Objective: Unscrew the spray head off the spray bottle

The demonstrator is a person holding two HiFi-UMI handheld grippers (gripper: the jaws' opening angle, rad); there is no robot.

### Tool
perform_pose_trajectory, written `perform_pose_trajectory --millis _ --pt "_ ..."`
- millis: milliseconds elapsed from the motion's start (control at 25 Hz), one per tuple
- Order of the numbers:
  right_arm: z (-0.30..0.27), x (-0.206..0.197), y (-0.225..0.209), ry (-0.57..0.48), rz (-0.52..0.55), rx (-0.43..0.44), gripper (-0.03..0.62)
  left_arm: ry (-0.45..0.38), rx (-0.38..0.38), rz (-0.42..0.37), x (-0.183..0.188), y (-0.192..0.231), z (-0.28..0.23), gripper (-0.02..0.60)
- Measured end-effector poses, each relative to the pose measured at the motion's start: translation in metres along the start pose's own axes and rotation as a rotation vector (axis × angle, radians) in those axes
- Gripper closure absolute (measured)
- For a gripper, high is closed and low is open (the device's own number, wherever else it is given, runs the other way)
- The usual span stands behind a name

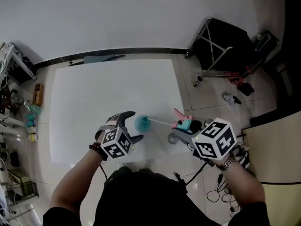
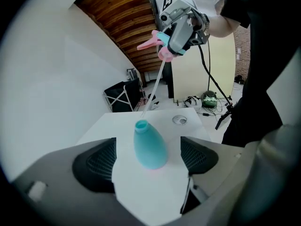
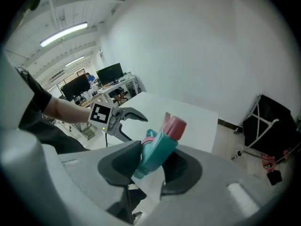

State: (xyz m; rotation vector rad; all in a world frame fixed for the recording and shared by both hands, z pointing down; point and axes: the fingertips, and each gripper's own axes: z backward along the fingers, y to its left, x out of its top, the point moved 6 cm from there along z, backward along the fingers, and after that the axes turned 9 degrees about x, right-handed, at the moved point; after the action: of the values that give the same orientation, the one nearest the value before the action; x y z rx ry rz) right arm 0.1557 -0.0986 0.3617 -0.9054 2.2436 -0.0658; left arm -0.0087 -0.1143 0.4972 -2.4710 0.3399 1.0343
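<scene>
Nearest me: two tongs, one in each hand, each a grey moulded plastic shell carrying one marker cube (image 1: 116, 143) printed with black and white squares.

My left tongs (image 1: 136, 125) are spread wide. Their two black pads (image 2: 96, 161) have a cross-hatched mesh face and neither touches anything. Between them, clear of both, stands the one spray bottle (image 2: 149, 146). It is smooth teal plastic, egg-shaped in the body and narrowing to a short open neck. It is upright on the table (image 1: 108, 88), near my edge of it.

My right tongs (image 3: 153, 162) are pinching the one spray head (image 3: 162, 145) by its teal body. A pink ribbed part sits at its front end, and there is a pink trigger. The head is already off the bottle, held up and off to my right. One thin, pale, straight dip tube (image 1: 161, 122) slants from it down to the bottle's mouth. I cannot tell whether its tip is inside the neck.

The table is one flat, matte white rectangle. One small round grey thing (image 2: 179, 120) lies on it past the bottle, too small to tell what it is.

Further out there is a glossy pale tiled floor (image 1: 188, 79). On it stands one black folding rack (image 1: 221, 46) on bare metal tube legs.
</scene>
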Motion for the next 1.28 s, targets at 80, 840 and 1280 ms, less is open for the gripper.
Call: perform_pose_trajectory --millis 80,840,1280 --pt "-0.002 0.001 0.002 0.014 0.016 -0.009 0.476 0.016 -0.016 0.005 -0.009 -0.002 -0.008 0.137" --pt "-0.02 0.022 0.012 0.152 0.143 -0.072 0.476 0.052 -0.147 0.05 -0.038 -0.005 -0.065 0.129" --pt "-0.027 0.025 0.014 0.187 0.165 -0.07 0.476 0.081 -0.176 0.076 -0.052 -0.011 -0.083 0.127"
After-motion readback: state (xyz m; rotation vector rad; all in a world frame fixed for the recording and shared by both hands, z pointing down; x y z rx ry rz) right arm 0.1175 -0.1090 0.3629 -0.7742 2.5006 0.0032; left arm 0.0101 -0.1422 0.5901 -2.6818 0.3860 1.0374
